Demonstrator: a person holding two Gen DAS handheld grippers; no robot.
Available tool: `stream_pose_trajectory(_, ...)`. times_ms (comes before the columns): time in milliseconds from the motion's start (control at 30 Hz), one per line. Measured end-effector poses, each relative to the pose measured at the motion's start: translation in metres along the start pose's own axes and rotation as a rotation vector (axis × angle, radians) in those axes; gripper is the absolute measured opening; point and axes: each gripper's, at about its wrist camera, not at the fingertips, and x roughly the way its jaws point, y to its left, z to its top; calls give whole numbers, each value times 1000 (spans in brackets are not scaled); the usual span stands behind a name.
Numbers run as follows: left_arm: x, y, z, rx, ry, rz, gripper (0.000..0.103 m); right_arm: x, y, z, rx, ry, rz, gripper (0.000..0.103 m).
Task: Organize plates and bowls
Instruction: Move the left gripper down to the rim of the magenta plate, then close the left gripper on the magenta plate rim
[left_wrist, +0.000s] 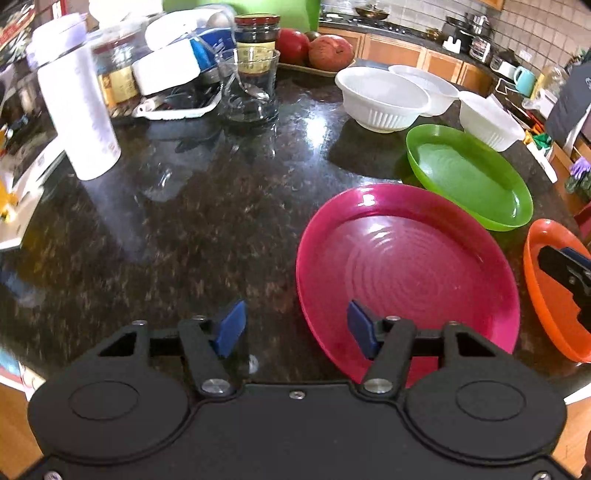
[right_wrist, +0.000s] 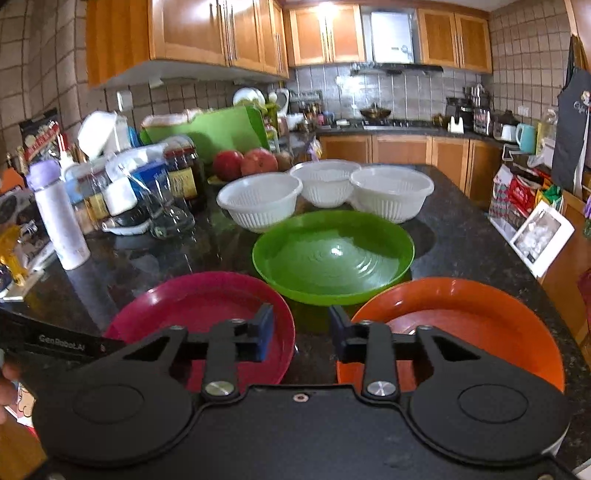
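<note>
A magenta plate, a green plate and an orange plate lie on the dark granite counter. Three white ribbed bowls stand behind them. My left gripper is open and empty, its right finger over the magenta plate's near rim. My right gripper is open and empty, hovering between the magenta and orange plates; it also shows in the left wrist view over the orange plate.
At the back left stand a white bottle, a glass, a dark jar, food containers and a tray of red fruit. Boxes and bags sit at the counter's right edge.
</note>
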Motion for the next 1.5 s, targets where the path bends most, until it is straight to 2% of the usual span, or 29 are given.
stream_pose_trajectory(100, 6, 2, 5, 27, 7, 3, 56, 12, 3, 1, -6, 30, -11, 29)
stream_pose_trajectory(167, 10, 3, 7, 44, 19, -1, 53, 18, 5, 1, -21, 46, -16, 22)
stream_pose_trajectory(400, 14, 8, 13, 60, 20, -15, 47, 35, 12, 0, -41, 92, -17, 19)
stream_pose_trajectory(567, 15, 8, 14, 80, 25, -28, 43, 42, 11, -2, -35, 122, -8, 14)
stream_pose_trajectory(633, 15, 9, 15, 78, 29, -42, 40, 45, 10, -2, -27, 136, -4, 11)
stream_pose_trajectory(833, 15, 6, 16, 99, 33, -87, 40, 46, 11, -4, -11, 147, -2, 8)
stream_pose_trajectory(933, 16, 4, 16, 115, 25, -84, 32, 45, 12, -5, -1, 144, -12, 8)
stream_pose_trajectory(1000, 16, 4, 16, 115, 25, -87, 21, 44, 14, -5, 2, 147, -15, 8)
stream_pose_trajectory(1100, 16, 8, 16, 111, 25, -81, 14, 42, 17, -6, 4, 147, -19, 8)
stream_pose_trajectory(1500, -1, 45, 19, 94, -33, -15, 14, 44, 61, 4, -27, 118, 39, 8)
